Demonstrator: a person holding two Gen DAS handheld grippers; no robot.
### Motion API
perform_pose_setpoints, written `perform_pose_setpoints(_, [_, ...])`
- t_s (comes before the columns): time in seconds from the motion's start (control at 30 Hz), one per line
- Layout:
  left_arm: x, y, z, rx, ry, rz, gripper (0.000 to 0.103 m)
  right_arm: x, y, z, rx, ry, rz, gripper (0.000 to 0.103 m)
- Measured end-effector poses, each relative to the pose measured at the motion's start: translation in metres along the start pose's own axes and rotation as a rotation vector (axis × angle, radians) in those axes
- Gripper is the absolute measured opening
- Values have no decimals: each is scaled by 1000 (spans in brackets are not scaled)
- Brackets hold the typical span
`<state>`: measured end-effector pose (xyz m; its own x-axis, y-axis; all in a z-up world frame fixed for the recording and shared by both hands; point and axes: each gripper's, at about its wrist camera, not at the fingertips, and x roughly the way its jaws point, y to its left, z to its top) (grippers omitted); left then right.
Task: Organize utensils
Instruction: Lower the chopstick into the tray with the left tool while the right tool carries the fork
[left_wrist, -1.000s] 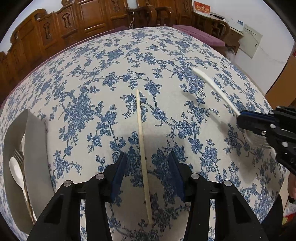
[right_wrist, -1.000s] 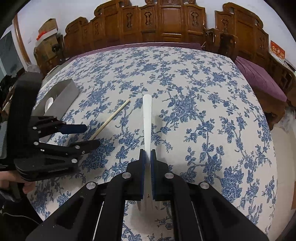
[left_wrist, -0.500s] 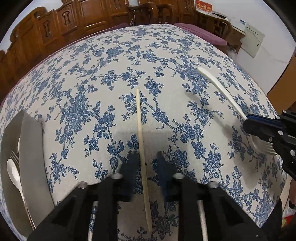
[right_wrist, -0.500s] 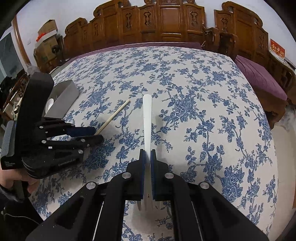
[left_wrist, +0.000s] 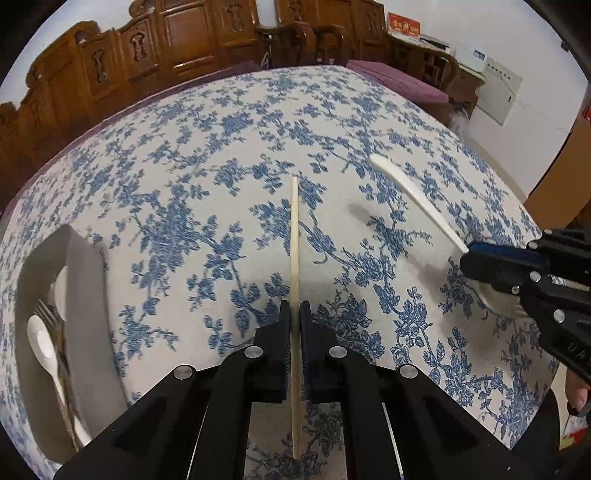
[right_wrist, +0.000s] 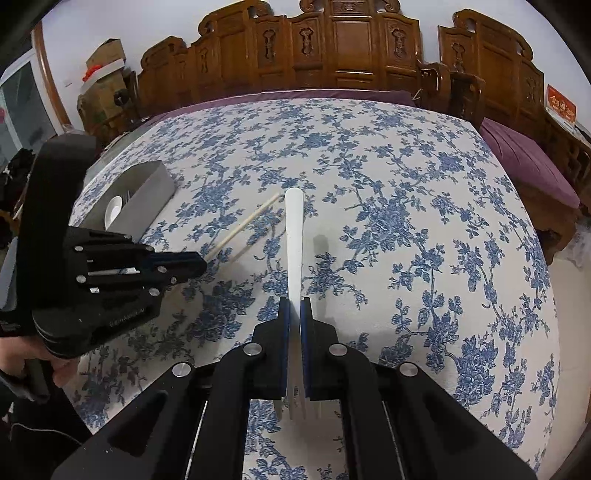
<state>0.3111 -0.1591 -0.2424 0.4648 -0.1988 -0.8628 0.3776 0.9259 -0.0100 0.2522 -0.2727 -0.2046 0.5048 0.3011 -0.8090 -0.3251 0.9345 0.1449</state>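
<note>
A pale wooden chopstick (left_wrist: 294, 236) runs straight away from my left gripper (left_wrist: 294, 314), which is shut on its near half. Seen in the right wrist view, the chopstick (right_wrist: 245, 229) slants off the left gripper (right_wrist: 199, 264) and throws a thin shadow on the cloth. My right gripper (right_wrist: 294, 306) is shut on a white plastic fork (right_wrist: 294, 236), handle pointing away, tines toward the camera, held just above the cloth. The left wrist view has that fork (left_wrist: 410, 195) and the right gripper (left_wrist: 469, 254) at the right.
A grey utensil tray (left_wrist: 88, 295) lies at the table's left side and holds a white spoon (left_wrist: 40, 339) and a metal fork. The same tray (right_wrist: 147, 195) shows beyond the left gripper. Blue-flowered cloth (right_wrist: 406, 221) covers the table. Carved wooden chairs (right_wrist: 351, 48) line the far edge.
The left jaws, open around the chopstick a second ago, have closed onto it. The right gripper keeps its hold on the fork and has stayed in place.
</note>
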Motion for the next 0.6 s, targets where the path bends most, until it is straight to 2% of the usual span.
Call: perform_pose_setpoints(0.6, [-54,47,-4,-38,-73,42,5,-9,39,12,-48,-35,49,7])
